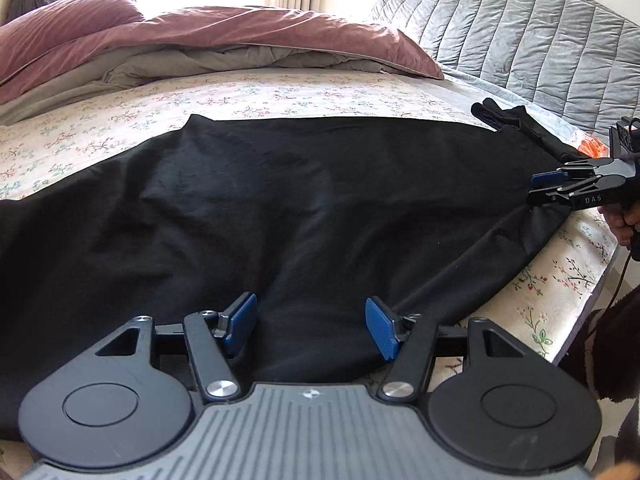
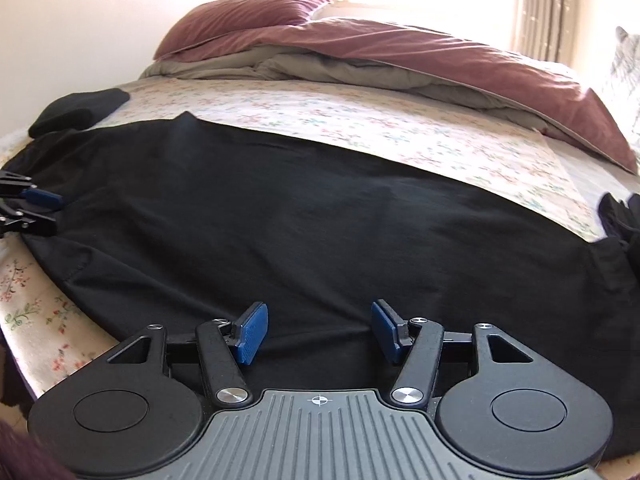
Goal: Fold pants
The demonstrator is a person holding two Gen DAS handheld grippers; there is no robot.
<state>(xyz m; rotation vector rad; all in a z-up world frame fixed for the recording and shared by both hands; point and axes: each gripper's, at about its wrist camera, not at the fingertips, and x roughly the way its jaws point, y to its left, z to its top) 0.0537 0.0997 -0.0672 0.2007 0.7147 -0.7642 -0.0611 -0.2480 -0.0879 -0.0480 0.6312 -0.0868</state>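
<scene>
Black pants [image 1: 280, 208] lie spread flat across the floral bedsheet [image 1: 240, 96]; they also fill the right wrist view [image 2: 300, 220]. My left gripper [image 1: 310, 326] is open, its blue pads low over the pants' near edge, with cloth between them but not pinched. My right gripper [image 2: 318, 330] is open in the same way at the near edge further along. The right gripper also shows at the far right of the left wrist view [image 1: 538, 188]. The left gripper shows at the left edge of the right wrist view [image 2: 44, 208].
A maroon and grey duvet [image 1: 224, 40] and a maroon pillow [image 2: 244, 16] are bunched at the back of the bed. A grey quilted headboard [image 1: 520, 32] stands at the right. Other black garments lie at the bed's corners [image 1: 504, 114] [image 2: 76, 110].
</scene>
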